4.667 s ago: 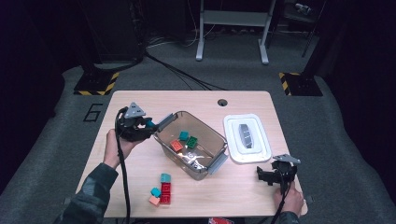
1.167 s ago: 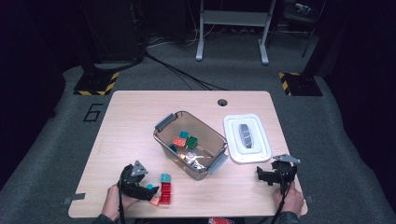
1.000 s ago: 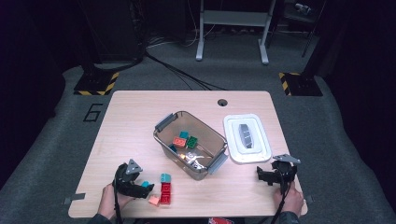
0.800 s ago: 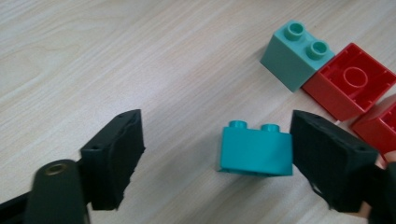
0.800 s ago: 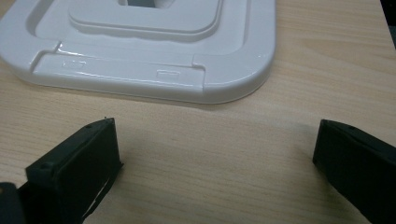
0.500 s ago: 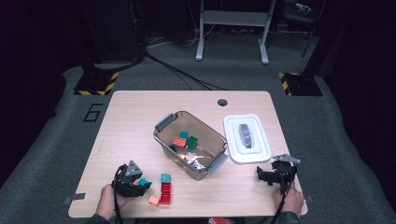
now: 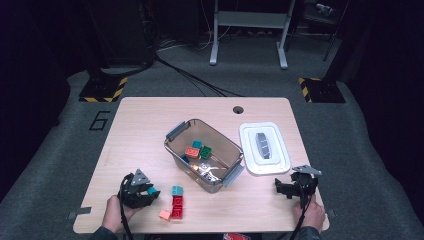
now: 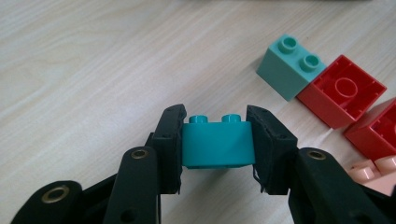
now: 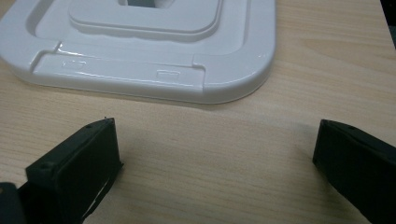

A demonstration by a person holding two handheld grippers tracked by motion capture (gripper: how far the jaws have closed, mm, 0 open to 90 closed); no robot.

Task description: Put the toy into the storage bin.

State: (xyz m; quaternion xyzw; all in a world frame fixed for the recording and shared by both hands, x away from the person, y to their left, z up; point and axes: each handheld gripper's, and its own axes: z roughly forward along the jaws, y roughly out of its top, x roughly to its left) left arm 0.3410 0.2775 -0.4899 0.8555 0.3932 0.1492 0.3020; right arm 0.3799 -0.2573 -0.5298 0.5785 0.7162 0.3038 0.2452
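My left gripper (image 8: 215, 142) (image 7: 148, 192) sits low at the table's front left, and its jaws have just been closing. Both pads now press on a teal two-stud brick (image 8: 217, 141) (image 7: 152, 191) that rests on the wood. To its right lie a light teal brick (image 8: 290, 66) (image 7: 177, 190), red bricks (image 8: 343, 92) (image 7: 177, 206) and a pink brick (image 8: 376, 169) (image 7: 165, 215). A clear bin (image 7: 180, 150) in the middle of the table holds more bricks. My right gripper (image 9: 212, 158) (image 7: 281, 187) stands open at the front right, with bare wood between its pads.
A white lid (image 7: 280, 160) (image 9: 140, 74) lies flat to the right of the bin, just beyond my right gripper. A round cable hole (image 7: 238, 109) is near the table's far edge. Dark floor, cables and a metal stand surround the table.
My left gripper came from beside the bin to the front left. In the last second its jaws closed onto the teal brick. The right gripper has not moved.
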